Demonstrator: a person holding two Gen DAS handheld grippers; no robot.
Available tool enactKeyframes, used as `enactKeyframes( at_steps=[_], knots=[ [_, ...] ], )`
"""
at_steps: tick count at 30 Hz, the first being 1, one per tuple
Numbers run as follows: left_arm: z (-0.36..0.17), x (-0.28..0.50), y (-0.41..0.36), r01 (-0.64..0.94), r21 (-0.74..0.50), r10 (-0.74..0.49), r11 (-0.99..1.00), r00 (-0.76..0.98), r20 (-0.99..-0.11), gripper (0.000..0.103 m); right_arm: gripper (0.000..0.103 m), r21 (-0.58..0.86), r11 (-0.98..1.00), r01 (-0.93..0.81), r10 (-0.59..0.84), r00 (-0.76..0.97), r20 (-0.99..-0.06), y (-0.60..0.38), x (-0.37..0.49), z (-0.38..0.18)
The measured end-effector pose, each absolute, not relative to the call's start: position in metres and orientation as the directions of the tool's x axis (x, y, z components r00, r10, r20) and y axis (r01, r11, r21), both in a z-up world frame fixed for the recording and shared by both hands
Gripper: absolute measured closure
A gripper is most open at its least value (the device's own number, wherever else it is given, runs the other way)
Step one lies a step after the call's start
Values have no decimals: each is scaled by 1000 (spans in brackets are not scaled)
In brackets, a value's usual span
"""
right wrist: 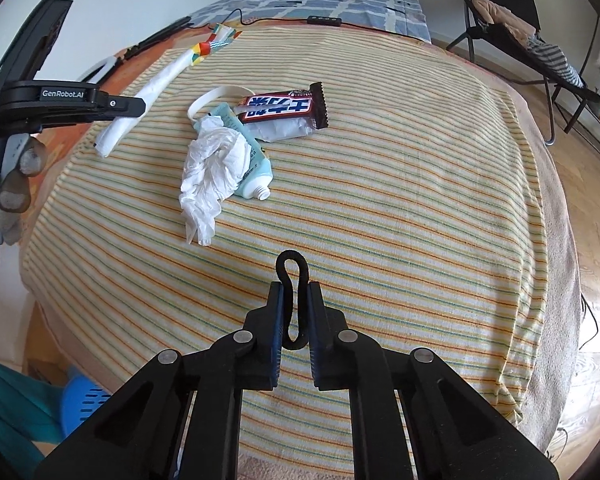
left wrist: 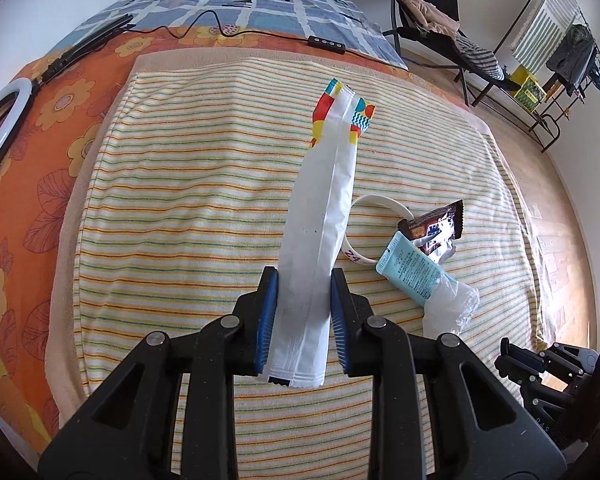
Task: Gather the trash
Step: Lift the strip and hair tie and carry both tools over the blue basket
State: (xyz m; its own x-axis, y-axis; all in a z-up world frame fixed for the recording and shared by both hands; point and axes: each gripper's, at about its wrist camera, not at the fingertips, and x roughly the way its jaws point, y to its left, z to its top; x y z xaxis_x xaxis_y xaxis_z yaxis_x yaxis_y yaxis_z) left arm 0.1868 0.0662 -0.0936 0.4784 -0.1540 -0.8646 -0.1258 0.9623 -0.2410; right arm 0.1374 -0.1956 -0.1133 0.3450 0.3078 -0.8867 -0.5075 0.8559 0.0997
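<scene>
My left gripper (left wrist: 304, 276) is shut on a long white wrapper (left wrist: 320, 216) with a colourful end, held above the striped towel (left wrist: 180, 220); the same wrapper (right wrist: 148, 84) shows in the right wrist view, gripped by the left gripper (right wrist: 134, 107). My right gripper (right wrist: 294, 286) is shut on a black hair tie (right wrist: 293, 280), squeezed into a narrow loop. On the towel (right wrist: 380, 208) lie a crumpled white tissue (right wrist: 214, 164), a light blue tube (right wrist: 254, 178), a chocolate bar wrapper (right wrist: 284, 110) and a white ring band (right wrist: 216, 98). In the left view: tube (left wrist: 410, 270), chocolate wrapper (left wrist: 436, 226), band (left wrist: 380, 204).
The towel covers a bed with an orange flowered sheet (left wrist: 32, 200). A ring light (left wrist: 0, 128) and black cable with controller (left wrist: 326, 45) lie at the far side. A black chair with clothes (left wrist: 440, 20) and a rack (left wrist: 552, 64) stand on the wooden floor. A blue basket (right wrist: 82, 404) sits low left.
</scene>
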Motion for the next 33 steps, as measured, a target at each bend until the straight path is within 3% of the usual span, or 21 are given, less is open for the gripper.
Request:
enactKeyframes(
  at_steps=[19, 33],
  knots=[
    [-56, 122, 47, -70, -236, -166, 969, 522, -837, 78, 94, 107, 851, -514, 360, 424, -831, -200, 112, -71],
    [-45, 63, 28, -28, -212, -166, 977, 527, -833, 78, 94, 170, 810, -561, 435, 381, -816, -189, 68, -62]
  ],
)
